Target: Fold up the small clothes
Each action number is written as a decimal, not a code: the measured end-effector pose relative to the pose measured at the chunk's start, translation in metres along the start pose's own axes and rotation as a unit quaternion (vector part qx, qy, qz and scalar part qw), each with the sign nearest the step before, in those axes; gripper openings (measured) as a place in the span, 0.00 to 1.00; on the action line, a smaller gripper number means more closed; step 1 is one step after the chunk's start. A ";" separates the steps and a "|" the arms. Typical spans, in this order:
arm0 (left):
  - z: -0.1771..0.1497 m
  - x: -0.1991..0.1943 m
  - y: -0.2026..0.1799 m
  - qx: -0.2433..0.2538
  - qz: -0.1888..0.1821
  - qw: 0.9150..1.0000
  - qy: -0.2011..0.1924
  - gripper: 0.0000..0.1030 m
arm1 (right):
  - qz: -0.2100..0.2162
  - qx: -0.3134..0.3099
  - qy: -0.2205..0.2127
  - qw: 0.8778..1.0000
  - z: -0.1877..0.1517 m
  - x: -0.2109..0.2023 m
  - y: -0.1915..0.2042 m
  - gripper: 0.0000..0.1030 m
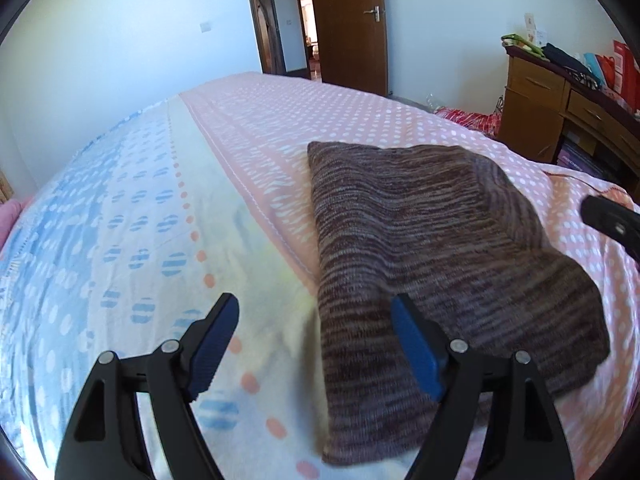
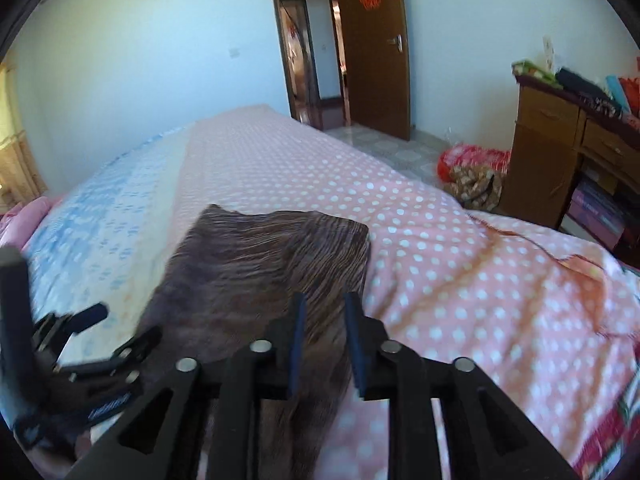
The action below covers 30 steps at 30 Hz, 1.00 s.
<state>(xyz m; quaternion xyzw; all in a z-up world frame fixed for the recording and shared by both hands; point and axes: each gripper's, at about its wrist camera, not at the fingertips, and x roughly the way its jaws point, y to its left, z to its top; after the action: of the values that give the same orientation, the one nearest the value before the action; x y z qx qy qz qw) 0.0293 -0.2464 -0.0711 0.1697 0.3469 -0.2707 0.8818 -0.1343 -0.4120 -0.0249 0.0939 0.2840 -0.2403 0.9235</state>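
Brown-purple striped knit, the folded garment (image 1: 440, 260) lies flat on the bed (image 1: 140, 220), on the pink dotted part of the sheet, with its left edge near the seam to the pale blue part. Its long axis runs from the near edge of the bed toward the far door (image 1: 352, 24). The left gripper (image 1: 316, 312) is wide open and holds nothing; its right finger is over the near left corner of the garment, its left finger over the sheet. The right gripper (image 2: 322, 308) has its jaws narrow but apart, with nothing between them, above the near right part of the garment (image 2: 260, 264). A wooden desk (image 1: 560, 96) stands far right.
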 end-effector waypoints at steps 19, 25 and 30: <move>-0.029 -0.143 -0.013 -0.009 -0.141 0.989 -0.032 0.87 | 0.051 0.080 -0.209 0.973 -0.004 -0.296 -0.068 0.54; -0.024 -0.189 -0.009 0.003 -0.210 0.977 -0.041 0.87 | 0.103 0.054 -0.291 0.950 -0.006 -0.343 -0.068 0.57; -0.023 -0.221 -0.002 0.012 -0.064 0.991 -0.120 0.95 | 0.121 0.029 -0.285 0.951 -0.012 -0.331 -0.048 0.73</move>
<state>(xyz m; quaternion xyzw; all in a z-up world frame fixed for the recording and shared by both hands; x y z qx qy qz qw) -0.1192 -0.1576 0.0676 0.1240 0.2457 -0.3489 0.8959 -0.4032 -0.3203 0.1521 0.0817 -0.0110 -0.1516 0.9850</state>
